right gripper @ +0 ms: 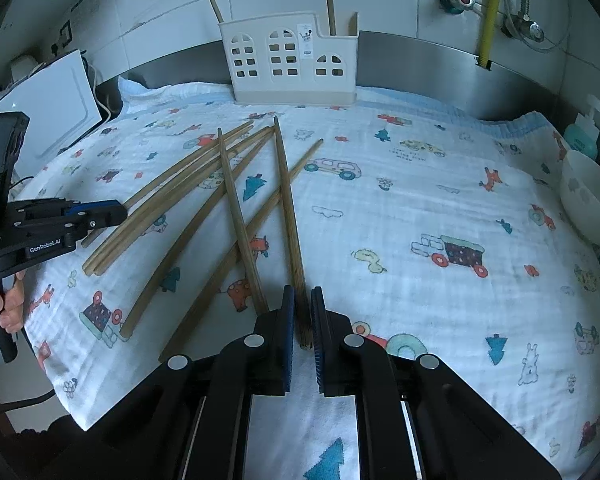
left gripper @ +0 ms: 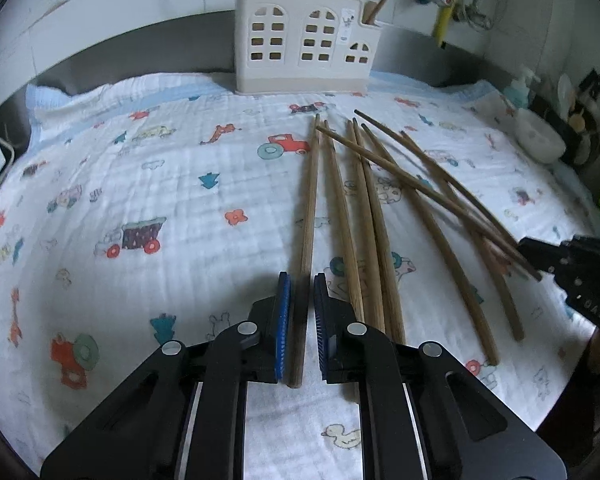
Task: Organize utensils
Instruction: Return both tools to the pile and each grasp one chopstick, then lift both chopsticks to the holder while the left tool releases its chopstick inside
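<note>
Fingers of the left gripper [left gripper: 302, 276] stand nearly closed around the thick end of the leftmost chopstick [left gripper: 309, 208], at lower centre of the left wrist view; a thin gap on the right side leaves it unclear whether both pads press. Those of the right gripper [right gripper: 302, 290] are closed on the butt of another chopstick [right gripper: 287, 200], lower centre of the right wrist view. Both sticks lie flat on the printed cloth [left gripper: 140, 184] and point toward the utensil holder [left gripper: 304, 52] at upper centre, which already has two chopsticks standing in it. Remaining loose chopsticks [left gripper: 420, 200] fan out right of centre, several crossing.

Risks, as judged: each stick is held only at its very end, so on lifting it may pivot between the pads or slip free. One crossing stick [right gripper: 240, 220] runs just beside the right-hand stick near the pads, so raising that stick could drag or roll it. Two grippers working close together might also collide.

Surroundings: a white bowl [right gripper: 588, 200] at the right edge, a soap bottle [right gripper: 584, 136] behind it, and wall taps [right gripper: 460, 0] at upper right, all well apart from the route to the holder
</note>
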